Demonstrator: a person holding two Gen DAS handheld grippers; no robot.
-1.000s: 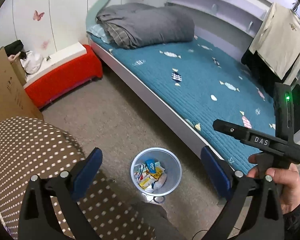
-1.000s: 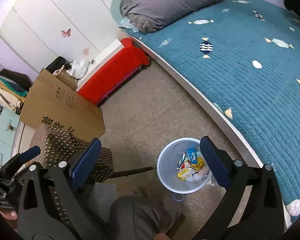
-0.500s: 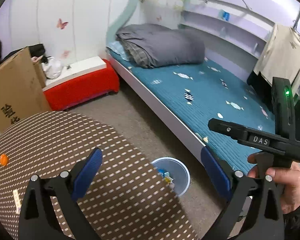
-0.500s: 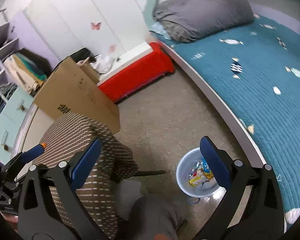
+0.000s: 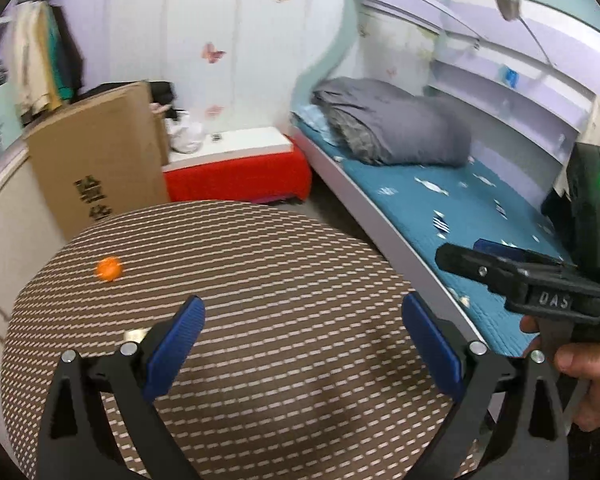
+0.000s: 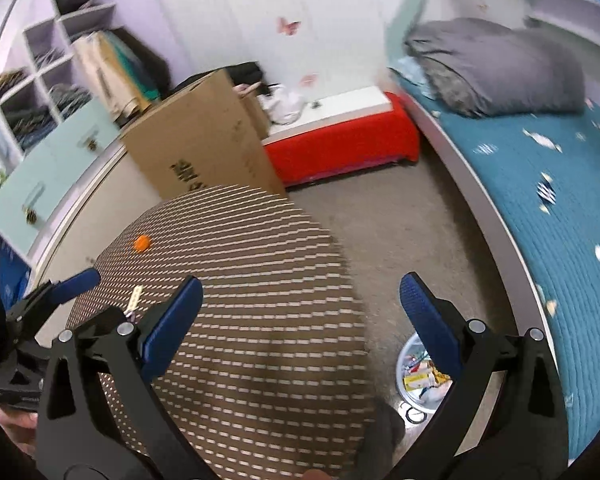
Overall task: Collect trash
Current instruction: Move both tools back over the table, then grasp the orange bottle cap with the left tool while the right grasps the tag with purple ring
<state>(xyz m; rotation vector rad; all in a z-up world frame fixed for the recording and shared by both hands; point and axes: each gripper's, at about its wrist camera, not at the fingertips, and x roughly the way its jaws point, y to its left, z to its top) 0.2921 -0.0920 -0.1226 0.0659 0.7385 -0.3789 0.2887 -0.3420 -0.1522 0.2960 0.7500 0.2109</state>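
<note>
Left gripper (image 5: 302, 332): hovering above the round table, blue fingers (image 5: 178, 336) spread wide, nothing between them.
Right gripper (image 6: 300, 316): also spread wide and gripping nothing, hanging over the table's right half; seen from the left wrist as a black body marked DAS, gripped by a hand (image 5: 580, 368) at the right edge.
Round table (image 5: 284, 280): brown cloth with pale dashes, filling the lower middle of both views.
Orange scrap (image 5: 109, 269): lying on the table's far left part, well apart from both claws; too small and blurred for telling what it is.
Pale strip (image 6: 135, 299): lying on the table near its left edge, just beside the right gripper's left finger in the right wrist view; partly hiding behind the left finger in the left wrist view.
Trash bin (image 6: 410, 354): standing on the floor between table and bed, partly hiding behind the right gripper's right finger, holding mixed wrappers.
Cardboard box (image 6: 204, 140): standing upright behind the table, printed with dark characters.
Red bench (image 6: 340, 140): sitting against the wall beside the bed, white top, white bag resting on its left end.
Bed (image 6: 560, 208): running along the right, teal quilt, grey folded blanket (image 6: 496, 68) lying at the far end.
</note>
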